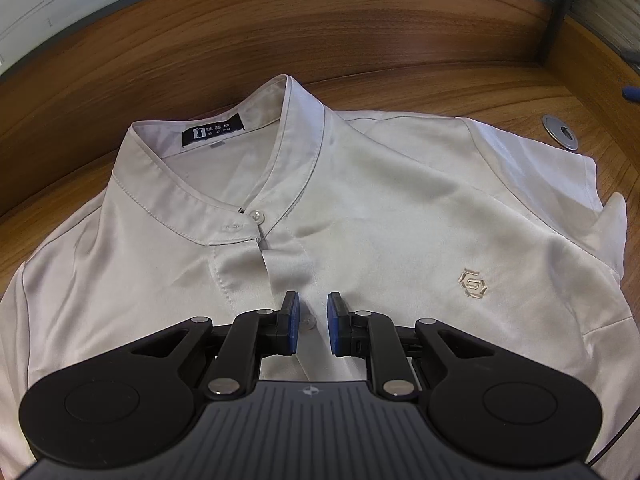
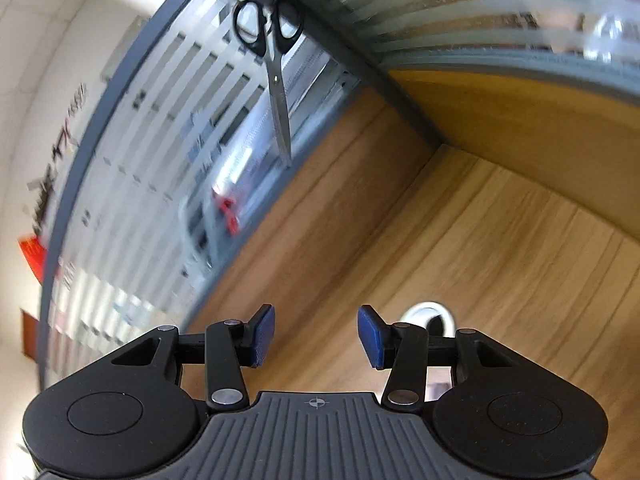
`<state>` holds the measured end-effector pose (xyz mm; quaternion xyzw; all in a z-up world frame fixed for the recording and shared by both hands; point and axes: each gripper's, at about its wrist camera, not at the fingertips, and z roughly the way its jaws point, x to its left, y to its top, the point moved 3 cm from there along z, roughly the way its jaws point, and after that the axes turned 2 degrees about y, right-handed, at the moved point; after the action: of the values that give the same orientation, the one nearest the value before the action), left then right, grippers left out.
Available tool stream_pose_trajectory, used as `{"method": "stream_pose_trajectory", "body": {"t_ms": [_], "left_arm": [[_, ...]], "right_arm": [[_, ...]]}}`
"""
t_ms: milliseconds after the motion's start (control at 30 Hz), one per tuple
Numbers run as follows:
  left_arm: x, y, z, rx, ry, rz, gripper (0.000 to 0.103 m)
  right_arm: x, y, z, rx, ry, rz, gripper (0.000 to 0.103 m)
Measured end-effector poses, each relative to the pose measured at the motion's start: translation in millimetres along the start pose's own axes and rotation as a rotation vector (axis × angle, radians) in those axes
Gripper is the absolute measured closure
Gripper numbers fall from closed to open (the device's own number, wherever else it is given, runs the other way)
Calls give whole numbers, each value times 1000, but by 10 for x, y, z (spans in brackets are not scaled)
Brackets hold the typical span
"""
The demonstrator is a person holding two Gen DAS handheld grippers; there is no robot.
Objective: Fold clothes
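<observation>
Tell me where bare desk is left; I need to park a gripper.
Bare wood lies between the shirt collar and the back panel, and around the grommet at the right. The shirt covers the near desk.

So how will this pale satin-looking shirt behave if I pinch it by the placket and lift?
The pale satin-like shirt is probably floppy: soft creases run toward the sleeve. Its sheen hints it could slip between the left gripper pads. Likely light, so it may slide across the wooden desk when pushed.
</observation>
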<state>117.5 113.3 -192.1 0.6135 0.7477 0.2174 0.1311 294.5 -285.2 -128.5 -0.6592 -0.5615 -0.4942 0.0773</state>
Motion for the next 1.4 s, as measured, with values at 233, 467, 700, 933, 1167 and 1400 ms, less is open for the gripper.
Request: {"method": "stream_pose_trajectory", "body": {"t_ms": [233, 467, 700, 933, 1167, 1400], "left_arm": [[-22, -8, -9, -4, 7, 1, 84], [-38, -2, -6, -2, 11, 14, 84], [-29, 33, -13, 17, 27, 25, 78], [292, -21, -405, -40, 75, -71, 74], [954, -461, -1097, -109, 200, -174, 68], [1660, -1056, -1595, -142, 302, -253, 67]], "right_arm": [[27, -433, -107, 167, -105, -228, 60], [-13, -1030, -200, 345, -73, -398, 63], [-68, -1250, -137, 438, -25, -559, 63], [8, -1265, -161, 471, -63, -625, 63], [311, -1350, -386, 421, -87, -653, 63], [756, -1595, -726, 375, -83, -738, 62]]}}
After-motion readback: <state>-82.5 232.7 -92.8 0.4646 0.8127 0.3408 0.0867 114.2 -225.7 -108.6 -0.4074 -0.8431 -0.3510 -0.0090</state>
